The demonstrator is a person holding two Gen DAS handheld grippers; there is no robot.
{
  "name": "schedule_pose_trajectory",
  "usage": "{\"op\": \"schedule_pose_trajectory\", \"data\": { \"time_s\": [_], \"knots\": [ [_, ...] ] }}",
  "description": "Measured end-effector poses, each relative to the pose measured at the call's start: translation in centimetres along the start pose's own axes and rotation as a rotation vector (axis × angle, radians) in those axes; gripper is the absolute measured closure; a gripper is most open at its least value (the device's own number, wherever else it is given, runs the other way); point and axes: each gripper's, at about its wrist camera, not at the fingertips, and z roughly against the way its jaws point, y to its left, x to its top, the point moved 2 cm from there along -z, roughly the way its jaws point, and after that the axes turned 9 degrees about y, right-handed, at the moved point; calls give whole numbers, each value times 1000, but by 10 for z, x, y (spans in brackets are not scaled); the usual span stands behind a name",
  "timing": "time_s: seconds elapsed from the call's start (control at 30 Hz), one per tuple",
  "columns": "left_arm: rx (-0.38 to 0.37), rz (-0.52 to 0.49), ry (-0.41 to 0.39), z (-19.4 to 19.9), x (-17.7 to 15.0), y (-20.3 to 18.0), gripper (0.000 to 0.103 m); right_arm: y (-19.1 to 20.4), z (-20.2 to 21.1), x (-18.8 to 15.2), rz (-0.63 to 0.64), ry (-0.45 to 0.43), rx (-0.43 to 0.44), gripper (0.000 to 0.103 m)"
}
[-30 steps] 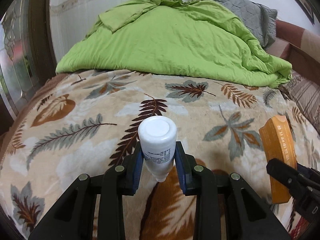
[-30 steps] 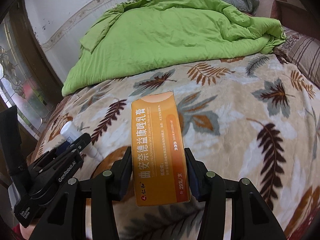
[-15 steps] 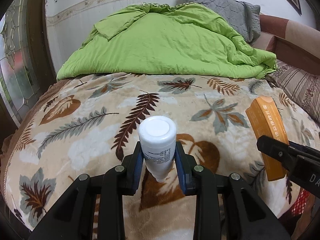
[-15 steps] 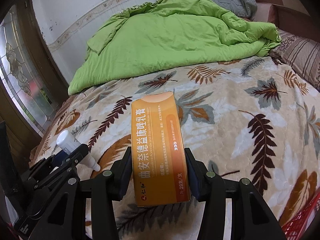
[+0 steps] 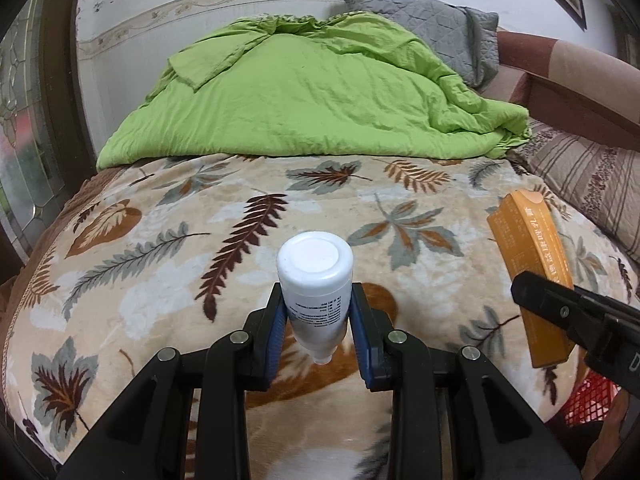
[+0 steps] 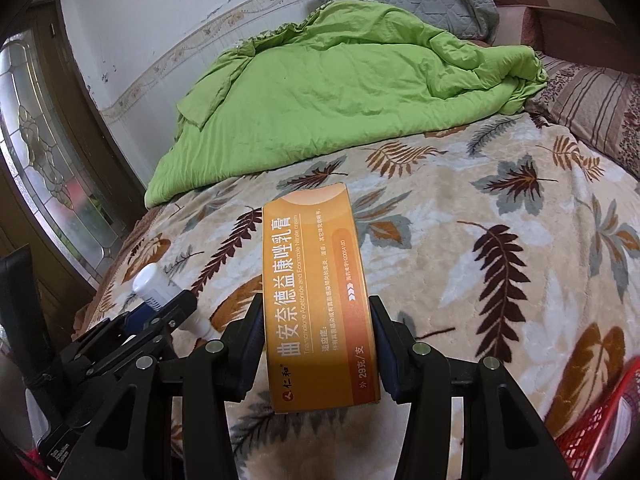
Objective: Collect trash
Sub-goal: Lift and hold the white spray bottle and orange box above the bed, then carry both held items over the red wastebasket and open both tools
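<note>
Left gripper (image 5: 316, 322), as I hold it above the bed: its blue pads (image 5: 276, 328) pinch a small white bottle (image 5: 315, 280) at mid-body, the flat base toward my camera and the nozzle pointing down and away. Right gripper (image 6: 318, 344): its jaws clamp the long sides of an orange medicine carton (image 6: 318, 300), printed face up, the far end jutting forward beyond the fingertips. Both items hang clear of the leaf-patterned blanket (image 5: 160, 240) that covers the bed. I see each tool in the other's view, the two side by side and apart. Beyond the blanket lies a crumpled green quilt (image 5: 312, 100), with a grey pillow (image 5: 420, 20) behind it against the wall. Red mesh of a basket (image 6: 600, 420) shows at the lower right edge, beside the bed.
</note>
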Motion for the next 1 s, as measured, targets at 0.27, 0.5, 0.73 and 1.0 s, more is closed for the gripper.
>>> {"op": "schedule_pose_trajectory", "data": {
  "time_s": [0.27,0.5,0.73,1.0],
  "knots": [
    [-72,-55,-26,23,4,-31,74,-23,39,-11,-41,-14,18,50],
    [-164,-124,-51,52,7,-69,74,-57,89,-20,-110,-62,10,50],
    [-261,-196,-61,78,6,-112,74,-97,140,-44,-150,-101,-63,50],
    [-357,-296,-49,97,1,-172,74,-153,177,-85,-260,-89,-131,50]
  ]
}}
